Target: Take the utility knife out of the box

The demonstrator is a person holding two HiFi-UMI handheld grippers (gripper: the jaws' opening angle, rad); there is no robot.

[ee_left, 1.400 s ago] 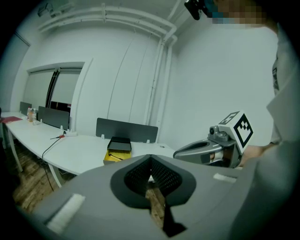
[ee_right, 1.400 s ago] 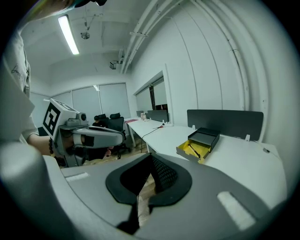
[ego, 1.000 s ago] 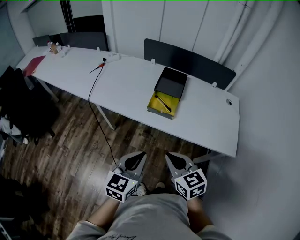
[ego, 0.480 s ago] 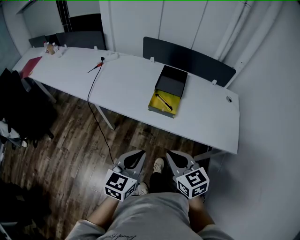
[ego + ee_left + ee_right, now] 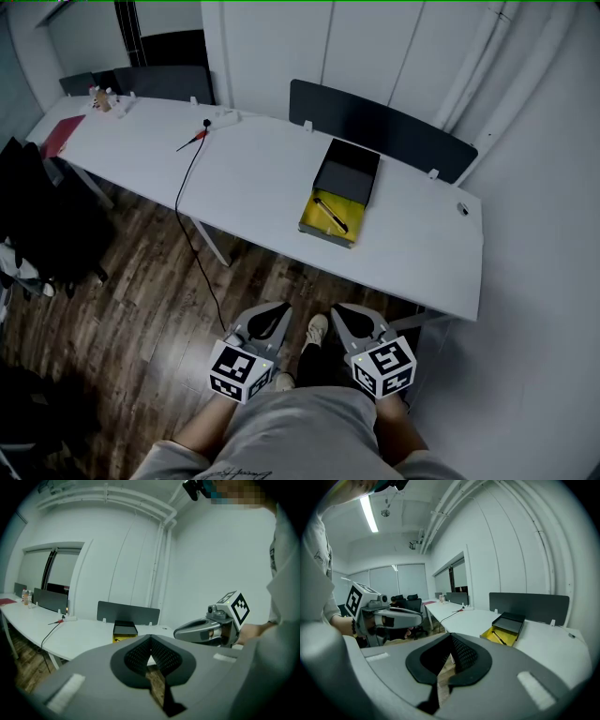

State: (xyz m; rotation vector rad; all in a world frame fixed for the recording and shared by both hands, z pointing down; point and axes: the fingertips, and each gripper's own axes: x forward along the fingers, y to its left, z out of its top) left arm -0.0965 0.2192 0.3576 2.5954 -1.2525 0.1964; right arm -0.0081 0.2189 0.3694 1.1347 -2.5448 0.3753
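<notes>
- Left claw (image 5: 269,317): closed and empty, low by my legs, well apart from the worktop (image 5: 253,178). If it arrives closed, it may shove the box instead of steadying it.
- Knife (image 5: 330,214) lies slantwise in the yellow part of the box (image 5: 325,236), near the worktop's front edge. A nudge could push the box off.
- Right claw (image 5: 349,319): closed and empty. If it isn't opened in time, it may skid the knife.
</notes>
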